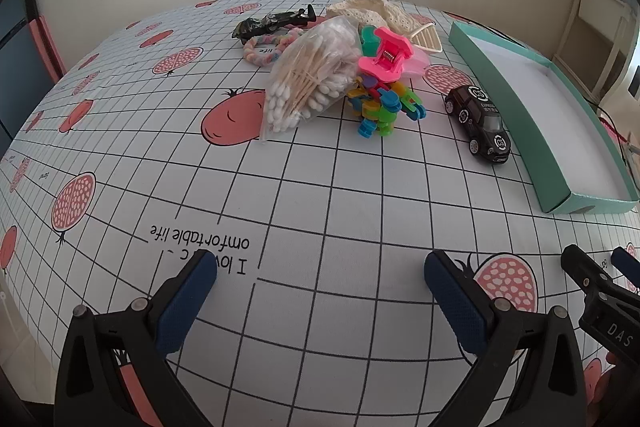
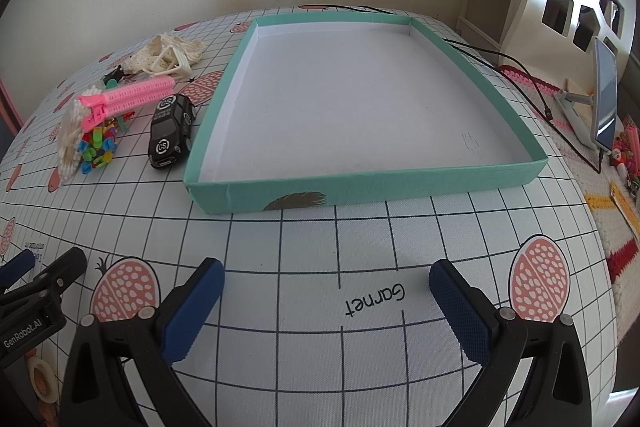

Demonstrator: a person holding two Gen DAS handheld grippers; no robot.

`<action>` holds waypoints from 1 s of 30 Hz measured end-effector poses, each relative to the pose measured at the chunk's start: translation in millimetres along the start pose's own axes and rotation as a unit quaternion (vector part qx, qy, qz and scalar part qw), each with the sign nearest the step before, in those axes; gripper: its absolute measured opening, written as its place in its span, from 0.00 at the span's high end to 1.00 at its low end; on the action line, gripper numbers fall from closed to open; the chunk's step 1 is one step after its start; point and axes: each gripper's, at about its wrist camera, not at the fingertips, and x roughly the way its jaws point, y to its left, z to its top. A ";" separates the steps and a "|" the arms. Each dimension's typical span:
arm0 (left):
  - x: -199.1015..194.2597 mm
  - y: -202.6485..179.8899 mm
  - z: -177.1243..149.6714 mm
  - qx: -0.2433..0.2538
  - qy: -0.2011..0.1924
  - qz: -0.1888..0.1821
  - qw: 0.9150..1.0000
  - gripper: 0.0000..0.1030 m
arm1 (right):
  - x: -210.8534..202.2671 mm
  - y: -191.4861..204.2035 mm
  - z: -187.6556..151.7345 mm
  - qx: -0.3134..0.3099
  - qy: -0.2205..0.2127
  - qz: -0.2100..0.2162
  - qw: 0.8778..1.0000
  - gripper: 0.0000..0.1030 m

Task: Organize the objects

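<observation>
- The left gripper (image 1: 320, 277) has its fingers spread wide, holding nothing, low over the tabletop (image 1: 320, 195).
- The right gripper (image 2: 326, 285) likewise has its fingers spread and empty.
- Ahead of the right fingers lies the teal box (image 2: 360, 187), white inside.
- Just left of the box stands a black toy car (image 2: 170, 131).
- Farther ahead of the left fingers sit a cotton swab bag (image 1: 308, 79), a pink hair clip (image 1: 386, 57) and colourful clips (image 1: 382, 107), piled together.
</observation>
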 end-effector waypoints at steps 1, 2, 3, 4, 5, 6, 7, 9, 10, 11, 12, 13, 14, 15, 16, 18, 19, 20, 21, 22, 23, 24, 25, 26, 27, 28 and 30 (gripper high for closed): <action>0.1 0.0 0.2 0.000 0.000 0.000 1.000 0.00 | 0.0 0.0 0.0 0.000 0.000 0.000 1.000 0.00; 0.0 0.2 0.0 0.000 0.000 0.000 1.000 0.00 | 0.0 -0.1 0.0 0.000 0.000 0.000 1.000 0.00; 0.0 0.3 0.0 0.000 0.000 0.000 1.000 0.00 | 0.0 0.0 0.0 0.000 0.000 0.000 1.000 0.00; 0.0 0.3 0.0 0.001 0.000 0.000 1.000 0.00 | 0.0 -0.1 0.0 0.000 0.000 0.000 1.000 0.00; 0.0 0.3 0.1 0.000 0.000 0.000 1.000 0.00 | 0.0 -0.1 0.0 0.000 0.000 0.000 1.000 0.00; 0.1 0.1 0.0 0.000 0.000 0.000 1.000 0.00 | -0.1 -0.2 0.0 0.000 0.000 0.000 1.000 0.00; 0.1 0.1 -0.1 0.001 0.000 -0.001 1.000 0.00 | 0.0 -0.1 0.0 0.000 0.000 0.000 1.000 0.00; 0.3 0.2 0.3 0.001 0.000 -0.001 1.000 0.00 | 0.0 -0.1 -0.1 0.000 0.000 0.000 1.000 0.00; 0.4 0.3 0.3 0.002 0.000 -0.002 1.000 0.00 | -0.2 -0.2 -0.2 0.000 0.000 0.000 1.000 0.00; 0.3 0.3 0.6 0.003 0.001 -0.002 1.000 0.00 | 0.0 -0.1 -0.1 0.000 0.000 0.000 1.000 0.00; 0.3 0.4 0.7 0.003 0.001 -0.002 1.000 0.00 | 0.0 -0.1 -0.1 0.000 0.000 0.000 1.000 0.00; 0.3 0.8 0.6 0.004 0.001 -0.003 1.000 0.00 | -0.1 -0.1 -0.1 0.000 0.000 0.000 1.000 0.00; 0.2 1.0 0.3 0.004 0.000 -0.003 1.000 0.00 | 0.0 0.0 -0.1 0.000 -0.001 0.000 1.000 0.00; 0.1 1.3 0.2 0.005 0.000 -0.004 1.000 0.00 | 0.0 0.0 -0.2 0.000 -0.001 0.000 1.000 0.00; 0.1 1.3 0.3 0.005 0.000 -0.004 1.000 0.00 | 0.0 0.0 -0.2 -0.001 0.000 0.000 1.000 0.00; 0.2 1.0 0.7 0.006 0.000 -0.004 1.000 0.00 | 0.0 0.0 -0.2 -0.001 0.000 0.000 1.000 0.00; 0.2 1.0 0.7 0.006 0.000 -0.004 1.000 0.00 | -0.1 0.0 -0.2 -0.001 0.000 0.000 1.000 0.00; 0.1 0.9 0.7 0.008 0.000 -0.005 1.000 0.00 | 0.0 0.0 -0.2 -0.001 -0.001 0.000 1.000 0.00; -0.1 0.7 0.3 0.007 0.000 -0.004 1.000 0.00 | 0.0 0.0 -0.2 -0.001 0.000 0.000 1.000 0.00; -0.2 0.9 0.2 0.007 0.000 -0.004 1.000 0.00 | -0.2 -0.1 -0.4 -0.001 0.000 0.000 1.000 0.00; -0.3 0.8 0.1 0.007 0.000 -0.004 1.000 0.00 | 0.0 0.1 -0.3 -0.001 -0.001 0.000 1.000 0.00; -0.3 0.6 0.6 0.007 0.001 -0.004 1.000 0.00 | 0.0 0.0 -0.3 -0.001 -0.001 0.000 1.000 0.00; -0.2 0.6 0.9 0.007 0.001 -0.004 1.000 0.00 | -0.1 0.0 -0.4 -0.001 -0.001 0.000 1.000 0.00; -0.3 0.3 1.0 0.007 0.002 -0.003 1.000 0.00 | -0.2 0.0 -0.5 -0.001 -0.001 0.000 1.000 0.00; -0.4 0.6 0.9 0.007 0.002 -0.004 1.000 0.00 | 0.0 0.1 -0.3 -0.001 -0.001 0.000 1.000 0.00; -0.5 0.8 1.1 0.007 0.003 -0.004 1.000 0.00 | -0.2 0.0 -0.4 -0.001 -0.001 0.000 1.000 0.00; -0.6 0.0 0.7 0.008 0.003 -0.004 1.000 0.00 | 0.0 0.1 -0.4 -0.001 -0.001 0.000 1.000 0.00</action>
